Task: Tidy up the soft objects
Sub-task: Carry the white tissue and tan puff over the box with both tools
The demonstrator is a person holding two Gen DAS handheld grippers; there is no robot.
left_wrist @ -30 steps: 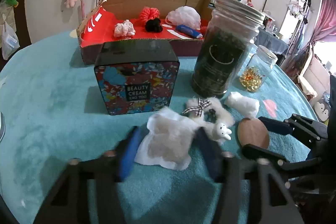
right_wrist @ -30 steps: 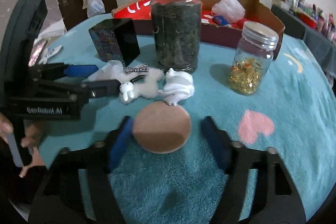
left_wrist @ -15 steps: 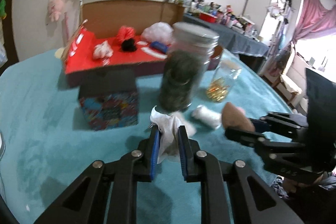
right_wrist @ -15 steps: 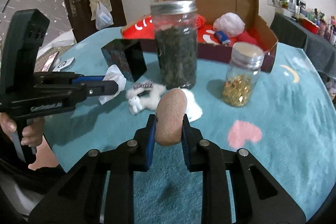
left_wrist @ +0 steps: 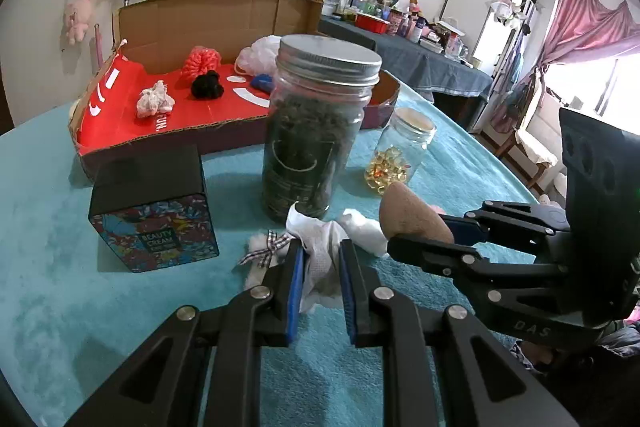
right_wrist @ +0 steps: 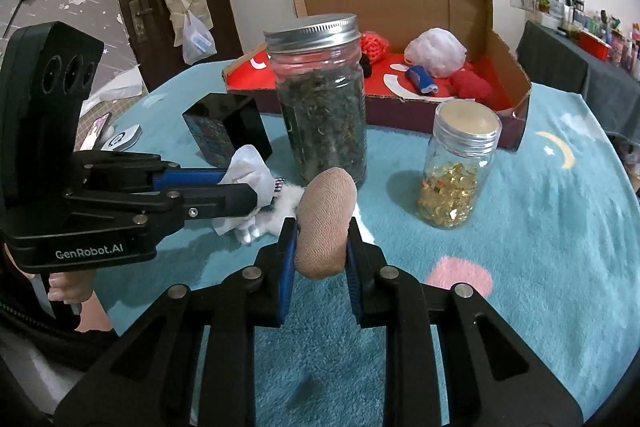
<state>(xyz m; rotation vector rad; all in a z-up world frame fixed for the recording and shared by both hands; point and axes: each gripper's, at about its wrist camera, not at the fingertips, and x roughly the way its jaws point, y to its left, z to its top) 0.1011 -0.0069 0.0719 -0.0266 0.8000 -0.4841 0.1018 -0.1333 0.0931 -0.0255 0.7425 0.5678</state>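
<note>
My left gripper (left_wrist: 320, 255) is shut on a crumpled white tissue (left_wrist: 320, 239) and holds it above the teal cloth; it also shows in the right wrist view (right_wrist: 256, 199). My right gripper (right_wrist: 322, 239) is shut on a tan round puff (right_wrist: 326, 219), lifted off the cloth; the puff also shows in the left wrist view (left_wrist: 412, 215). A white fluffy toy with a checked bow (left_wrist: 264, 247) and a white wad (left_wrist: 364, 227) lie on the cloth below. The open cardboard box (left_wrist: 208, 23) with a red floor holds several soft items.
A tall jar of dark leaves (left_wrist: 316, 131) and a small jar of gold capsules (right_wrist: 456, 179) stand between the grippers and the box. A black patterned tin (left_wrist: 152, 207) stands at the left. The round table's edge is at the right.
Both grippers closed, the left on the tissue and the right on the tan puff, and lifted them off the cloth. Both have since risen slightly.
</note>
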